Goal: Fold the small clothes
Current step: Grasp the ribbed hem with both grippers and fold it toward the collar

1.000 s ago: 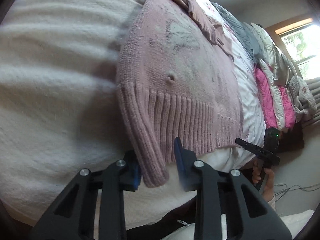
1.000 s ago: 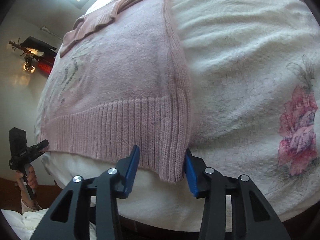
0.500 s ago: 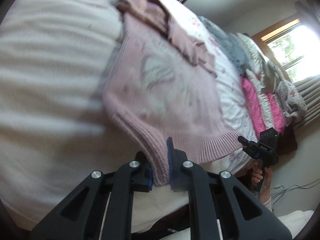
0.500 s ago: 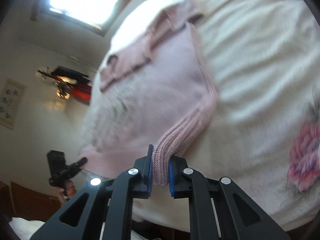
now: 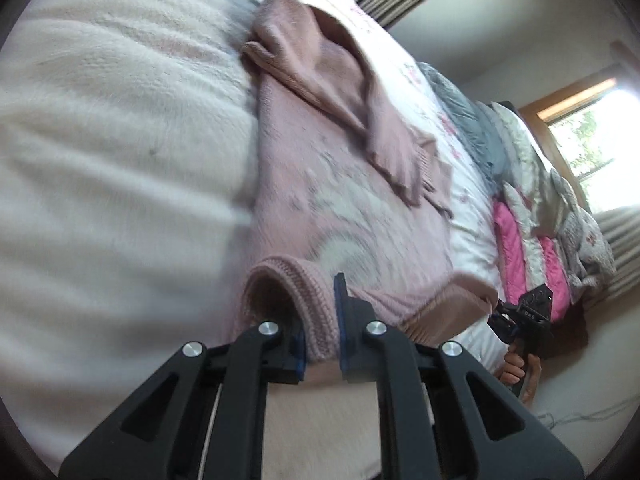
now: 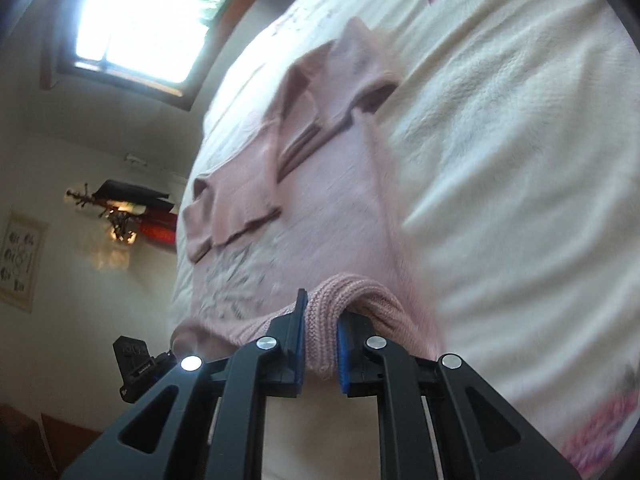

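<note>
Sleeves lie folded across the pink sweater (image 5: 344, 200) on the bed (image 5: 120, 128). Left gripper (image 5: 320, 332) and right gripper (image 6: 320, 340) each clamp a hem corner; the bottom fold is pending.

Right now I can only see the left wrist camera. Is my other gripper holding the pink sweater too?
Observer: Yes. The right gripper is shut on the ribbed hem of the pink sweater, at its corner.
Operator: What's next to that corner?
Observer: Cream bed cover, with a big pink flower print close to the right gripper.
Operator: Is there anything on the wall over there?
Observer: A picture hangs on the wall, beyond the sweater's far side.
</note>
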